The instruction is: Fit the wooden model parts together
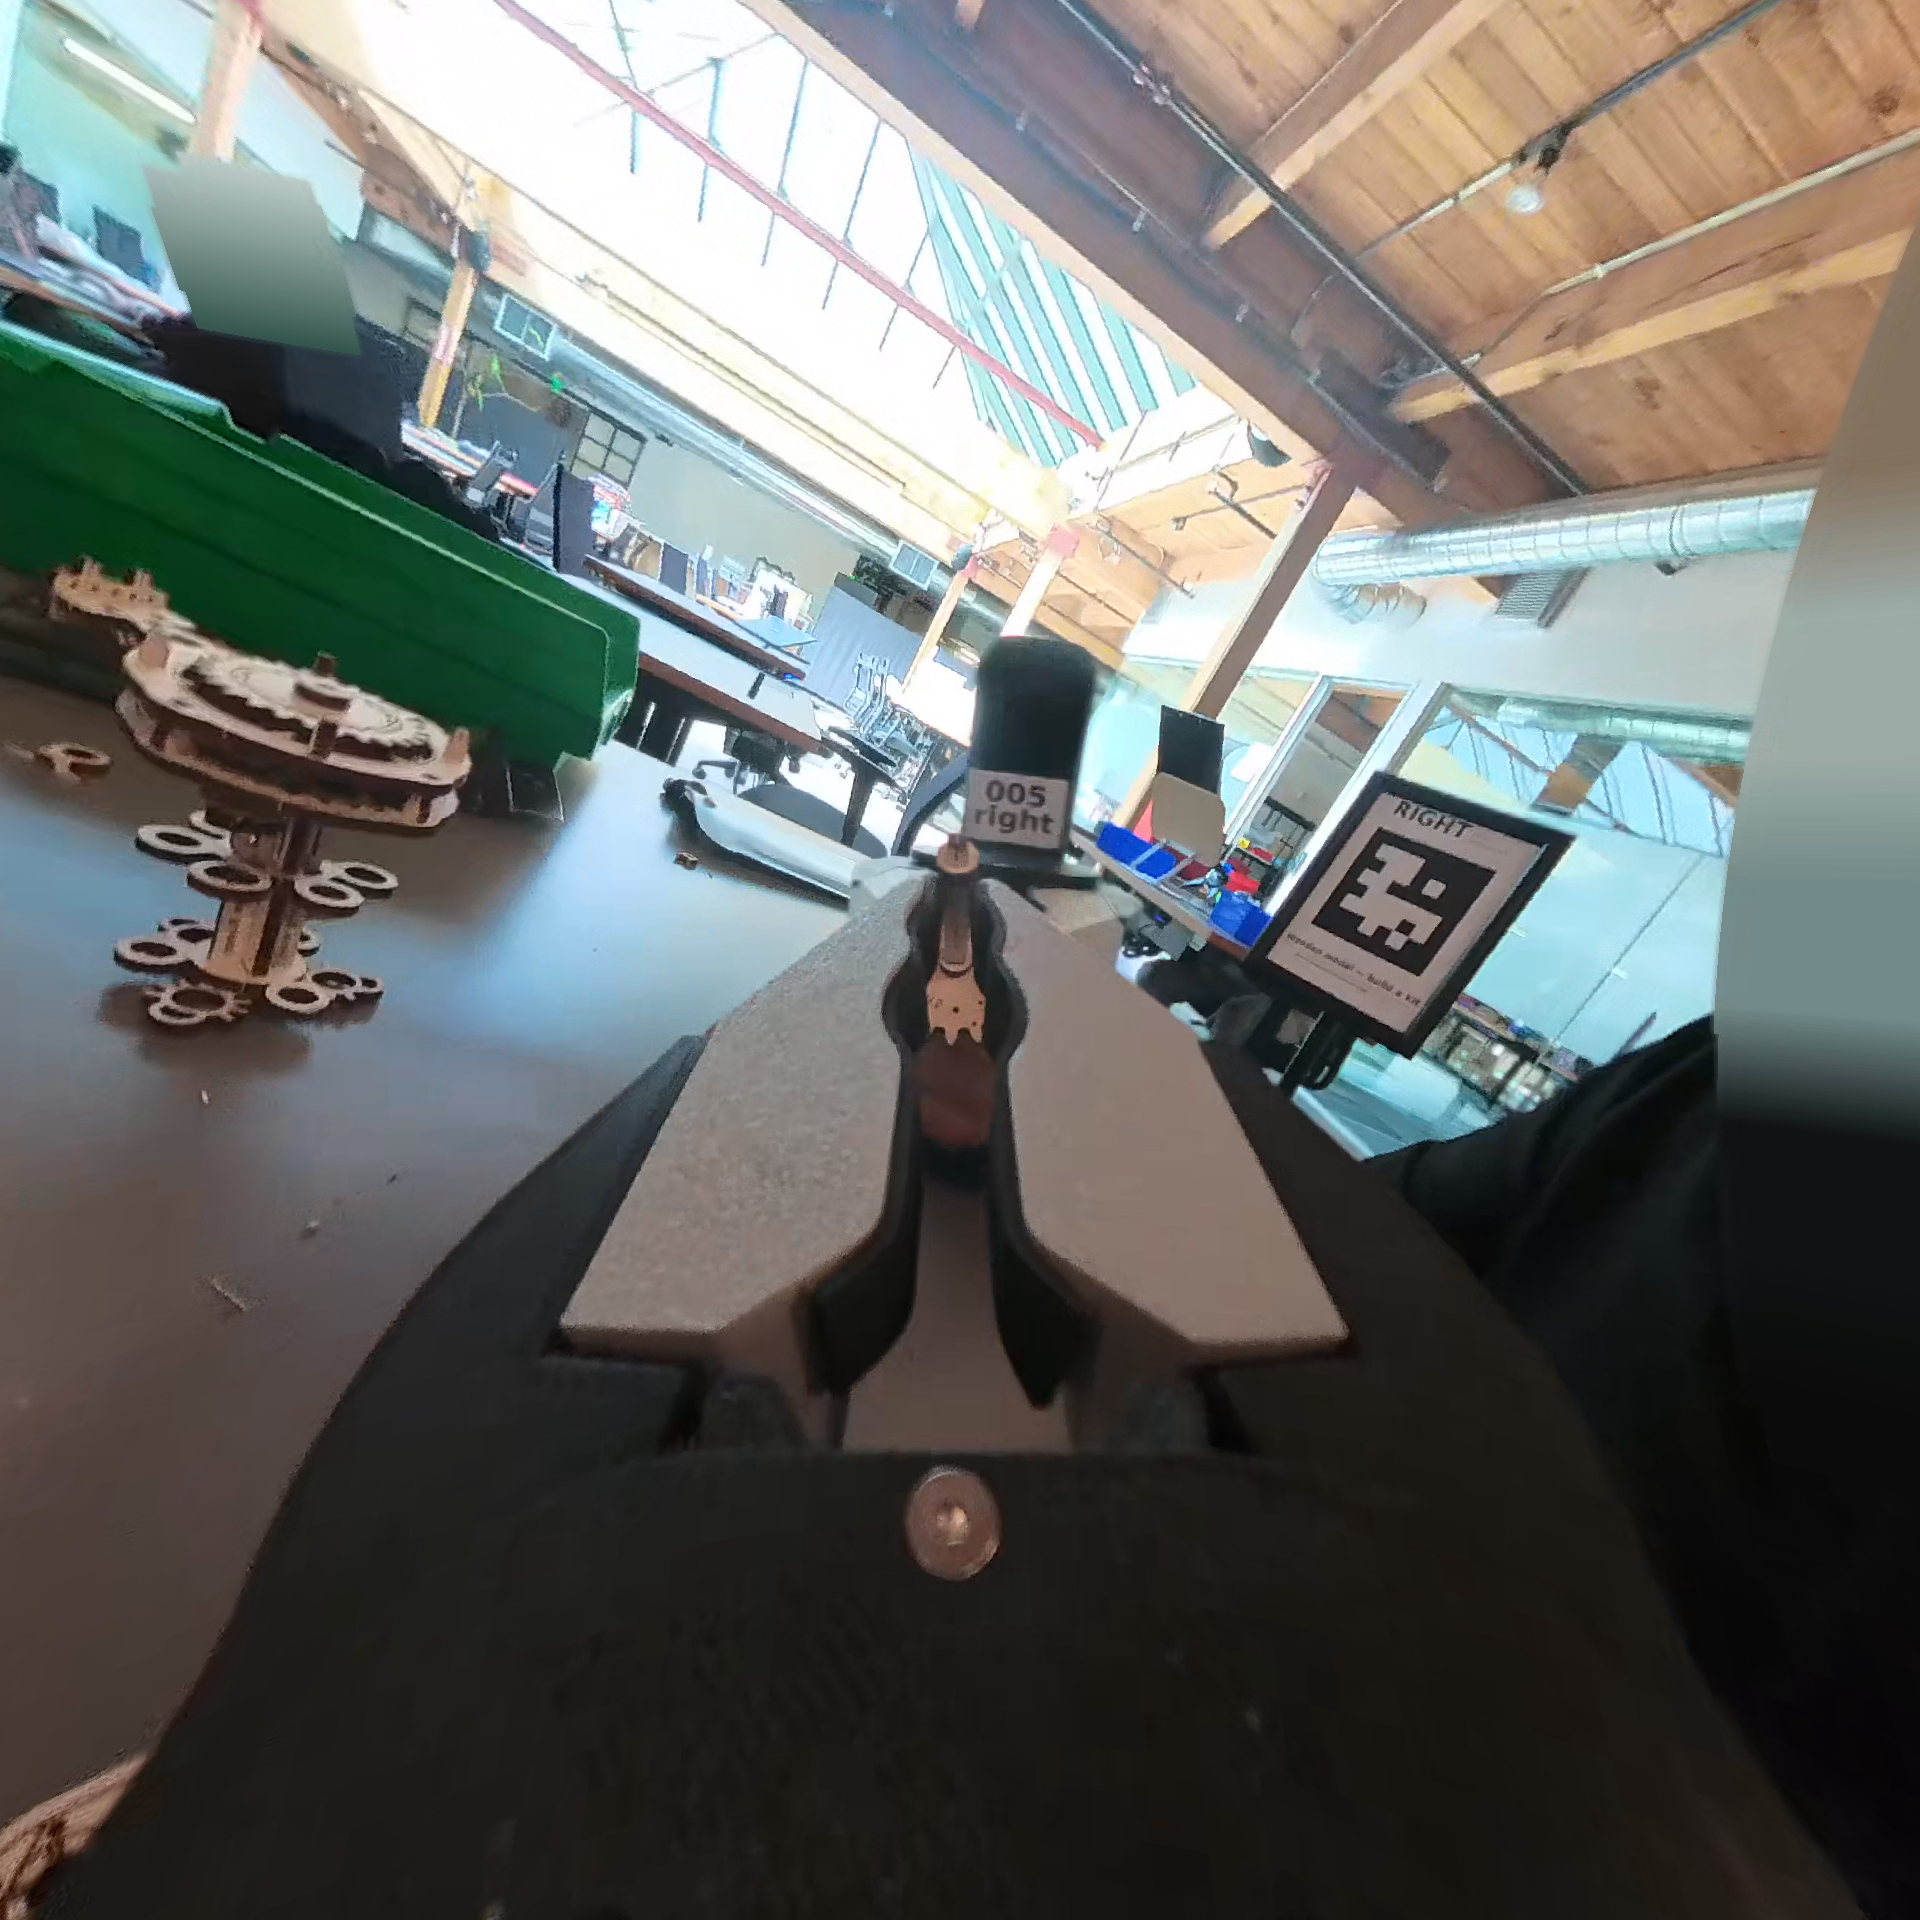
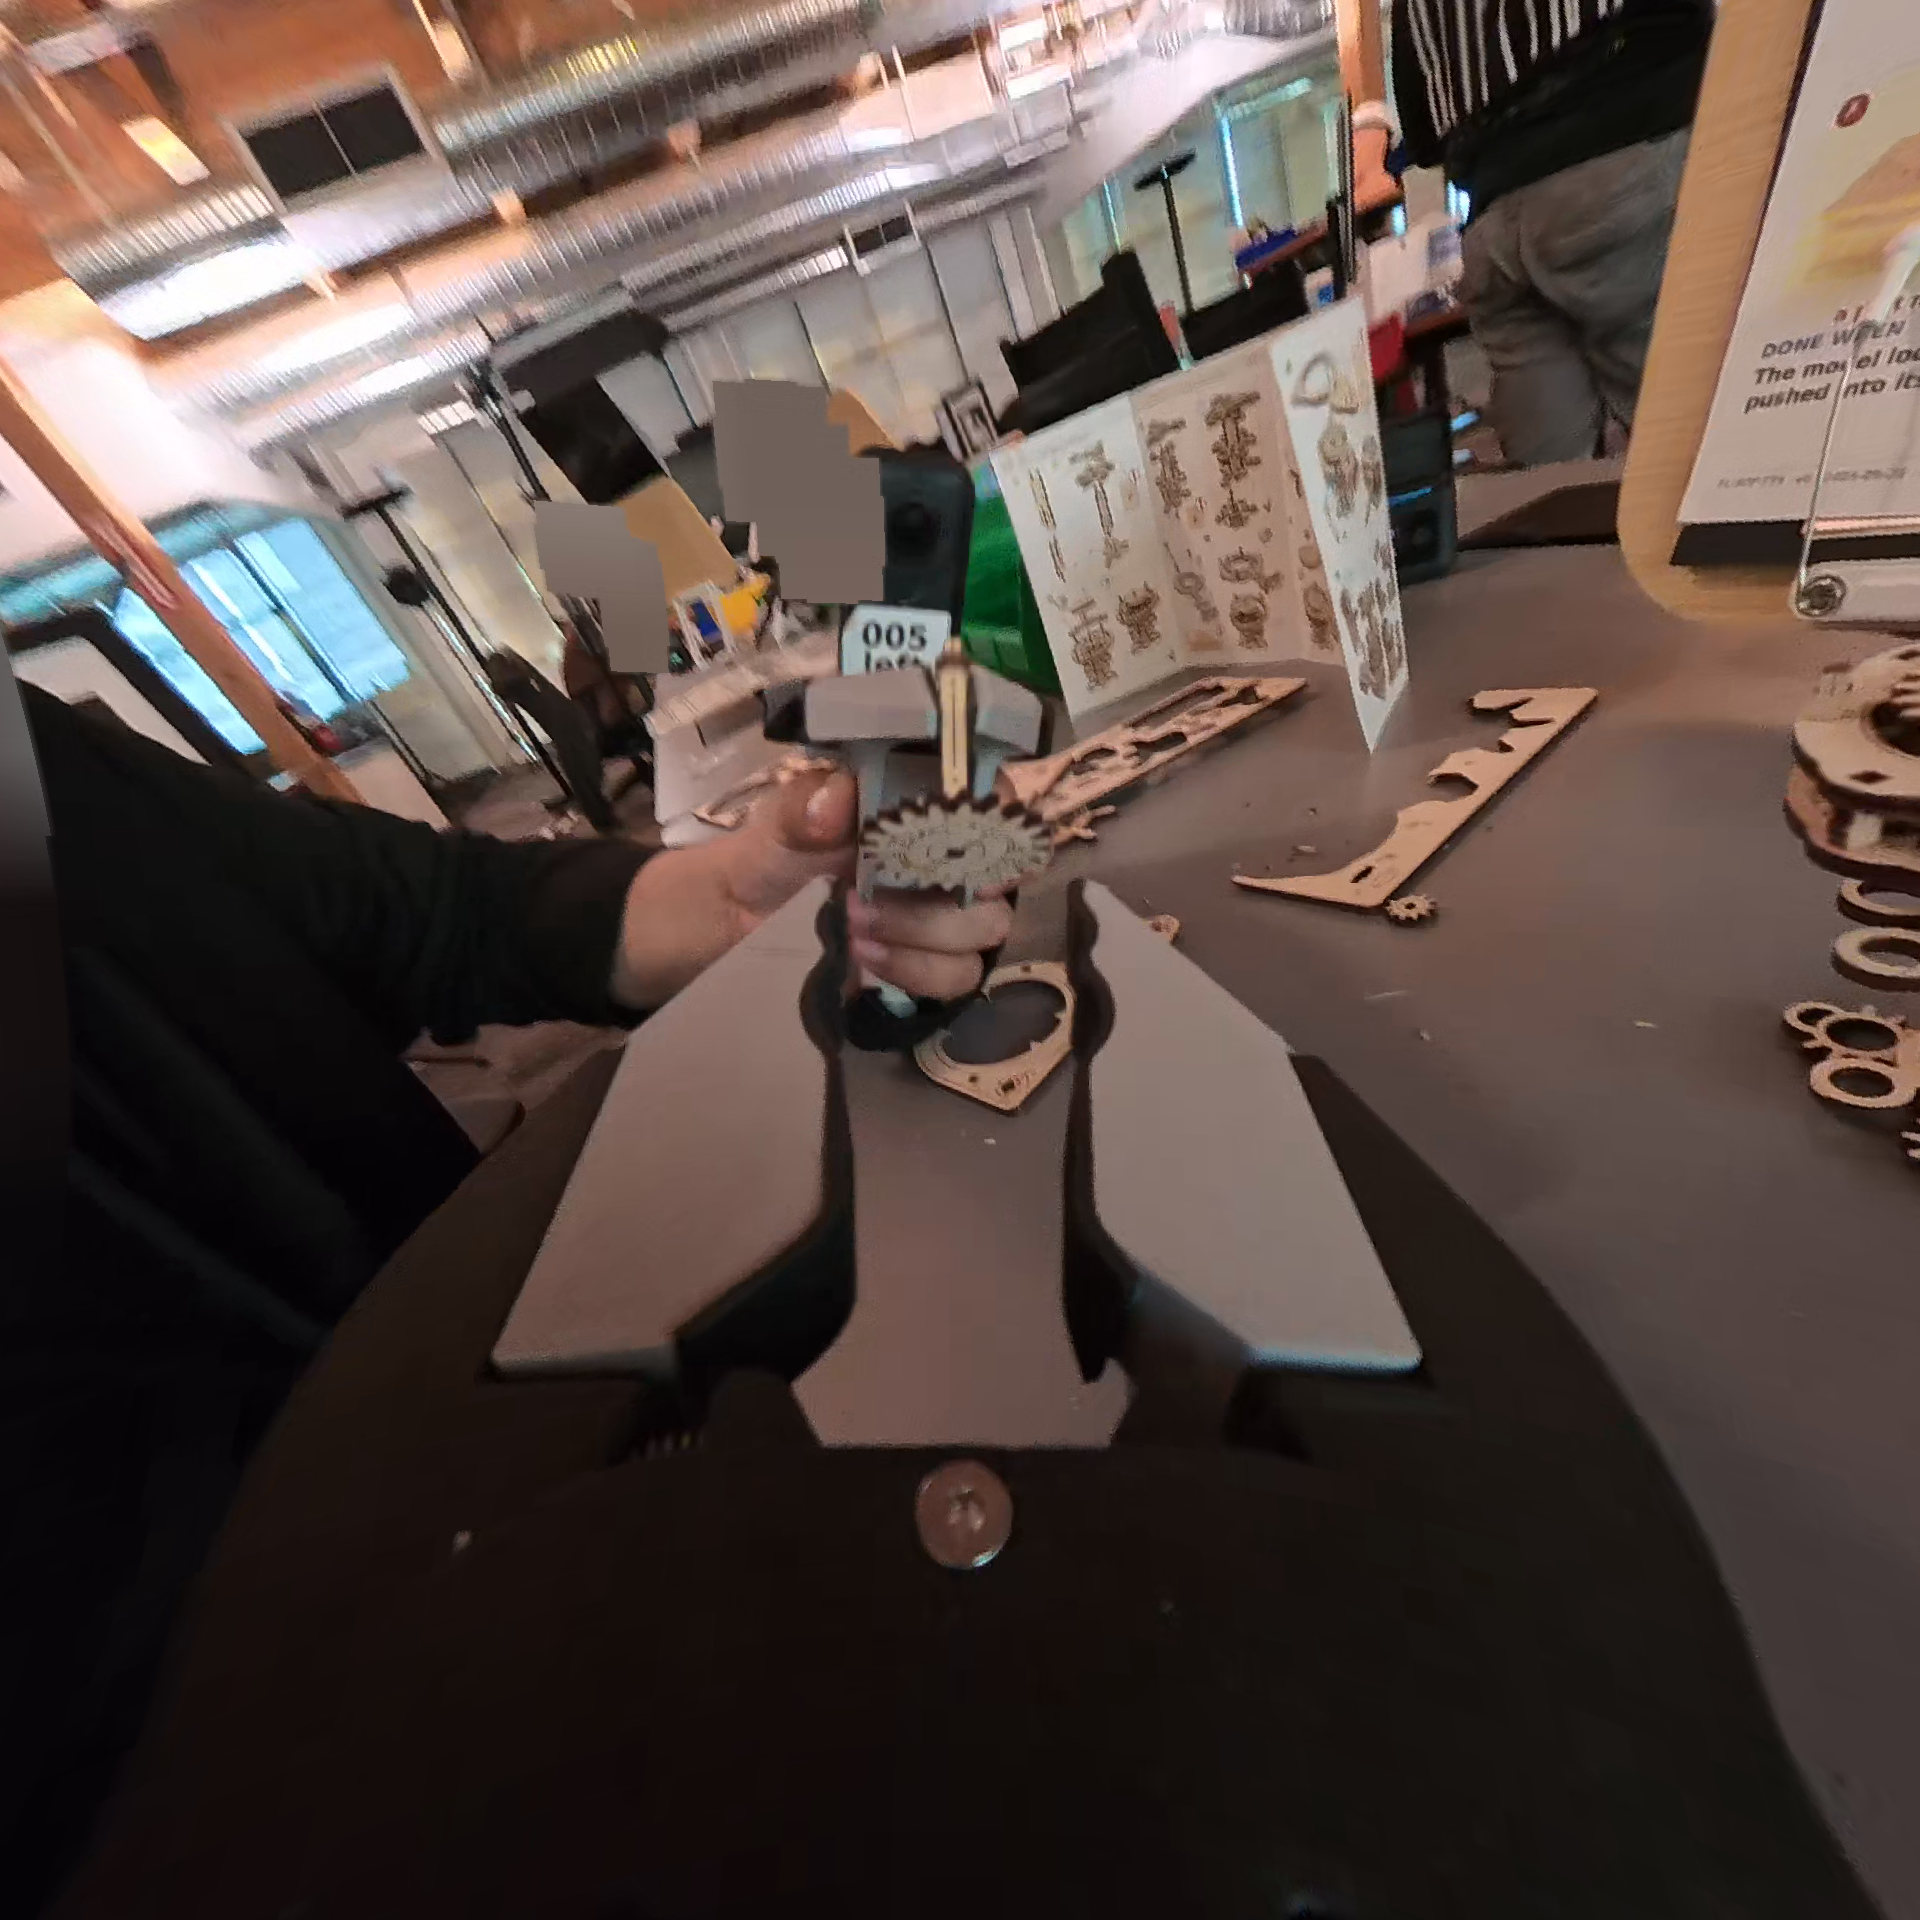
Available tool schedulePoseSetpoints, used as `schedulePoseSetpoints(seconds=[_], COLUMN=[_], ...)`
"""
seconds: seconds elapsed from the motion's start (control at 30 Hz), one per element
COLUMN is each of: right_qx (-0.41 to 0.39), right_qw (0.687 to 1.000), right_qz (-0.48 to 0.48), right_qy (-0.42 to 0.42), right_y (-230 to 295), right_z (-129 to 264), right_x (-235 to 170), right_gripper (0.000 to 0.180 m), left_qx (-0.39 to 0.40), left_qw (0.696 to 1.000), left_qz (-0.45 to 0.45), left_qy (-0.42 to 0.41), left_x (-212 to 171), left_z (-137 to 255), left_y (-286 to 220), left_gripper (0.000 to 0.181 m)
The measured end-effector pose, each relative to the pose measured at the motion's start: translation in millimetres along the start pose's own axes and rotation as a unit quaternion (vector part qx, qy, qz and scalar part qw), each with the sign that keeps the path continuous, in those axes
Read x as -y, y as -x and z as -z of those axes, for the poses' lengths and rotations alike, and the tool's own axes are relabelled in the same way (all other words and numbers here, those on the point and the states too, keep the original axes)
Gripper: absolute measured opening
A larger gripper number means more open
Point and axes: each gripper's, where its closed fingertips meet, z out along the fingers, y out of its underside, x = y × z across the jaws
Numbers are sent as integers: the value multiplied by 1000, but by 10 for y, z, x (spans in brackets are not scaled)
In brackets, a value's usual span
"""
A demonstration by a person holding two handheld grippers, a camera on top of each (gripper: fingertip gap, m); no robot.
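Note:
My left gripper (image 1: 951,914) is shut on a thin wooden shaft piece (image 1: 951,987), which I see edge-on between its fingers. In the right wrist view a hand holds the left gripper (image 2: 920,717) upright, with the shaft (image 2: 954,727) and a toothed wooden gear (image 2: 956,847) on its near end. My right gripper (image 2: 956,935) is open and empty. Its fingertips stand just short of the gear, one on each side. The partly built wooden model (image 1: 281,748) stands on the dark table at the left. It also shows at the right edge of the right wrist view (image 2: 1860,769).
A folded instruction sheet (image 2: 1195,540) stands at the back. Cut-out wooden frames (image 2: 1423,810), a ring plate (image 2: 1003,1039) and a small gear (image 2: 1415,911) lie on the table. A green bin (image 1: 312,551) stands behind the model, a marker sign (image 1: 1403,914) to the right. Left and right tips are no more than a few centimetres apart.

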Motion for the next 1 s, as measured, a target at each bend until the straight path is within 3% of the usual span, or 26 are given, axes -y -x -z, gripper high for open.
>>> schedulePoseSetpoints(seconds=[0.1, 0.17, 0.2, 0.33, 0.47, 0.7, 0.83, 1.0], right_qx=[58, 95, 107, 150, 119, 119, 123, 64], right_qw=[997, 990, 987, 978, 984, 980, 979, 992], right_qz=[-39, -87, -105, -131, -123, -153, -162, -111], right_qy=[-45, -57, -60, -59, -58, -37, -24, 7], right_y=[108, 153, 159, 229, 133, 143, 134, 8], right_z=[10, -31, -56, -94, -77, -36, -118, -91], right_x=[134, 177, 184, 186, 204, 174, 104, 57], right_gripper=[72, 76, 74, 34, 33, 62, 31, 30], left_qx=[-2, -6, -8, -11, 11, 33, 45, 82], left_qw=[999, 997, 996, 991, 987, 974, 961, 956], left_qz=[-44, -75, -89, -133, -160, -225, -272, -277], left_qy=[-3, 3, 5, 0, 5, -11, 21, 56], left_x=[1, -35, -49, -45, -45, 37, -84, -156], left_z=[-38, -82, -102, -115, -85, -62, -121, -105], left_y=[-61, -119, -151, -241, -205, -213, -229, -111], left_gripper=[3, 2, 2, 3, 3, 3, 3, 3])
